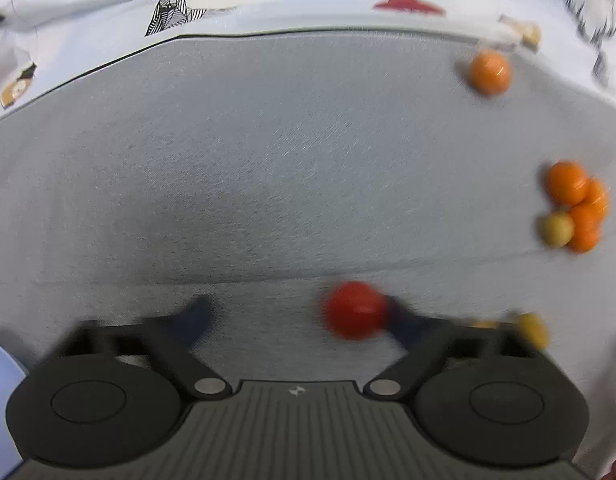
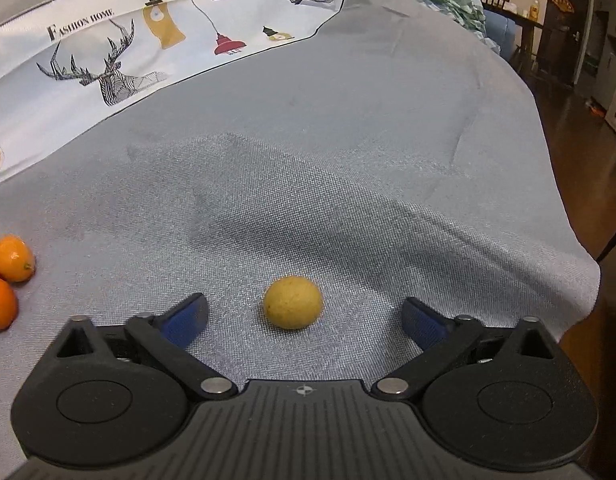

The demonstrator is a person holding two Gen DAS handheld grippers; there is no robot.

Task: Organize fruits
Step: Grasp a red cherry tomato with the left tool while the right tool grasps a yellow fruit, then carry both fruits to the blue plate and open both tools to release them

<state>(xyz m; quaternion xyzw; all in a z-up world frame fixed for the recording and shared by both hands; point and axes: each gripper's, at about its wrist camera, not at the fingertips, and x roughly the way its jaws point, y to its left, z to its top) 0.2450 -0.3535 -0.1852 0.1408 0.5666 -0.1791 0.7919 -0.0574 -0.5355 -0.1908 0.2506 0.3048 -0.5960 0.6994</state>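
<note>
In the blurred left wrist view, a red round fruit [image 1: 354,310] lies on the grey cloth [image 1: 268,160] between the fingers of my left gripper [image 1: 298,318]. It sits against the right finger, while the left finger stands well apart, so the jaws are open. In the right wrist view, a yellow round fruit [image 2: 293,302] rests on the cloth between the blue pads of my right gripper [image 2: 304,316]. There is a gap on each side of it, and this gripper is open too.
A lone orange fruit [image 1: 490,71] lies far right, with a cluster of orange fruits [image 1: 568,184] and a pale yellow one [image 1: 556,229] nearer. Two orange fruits [image 2: 13,259] sit at the right view's left edge. A deer-print cloth [image 2: 108,76] borders the grey cloth, which drops off at right [image 2: 580,280].
</note>
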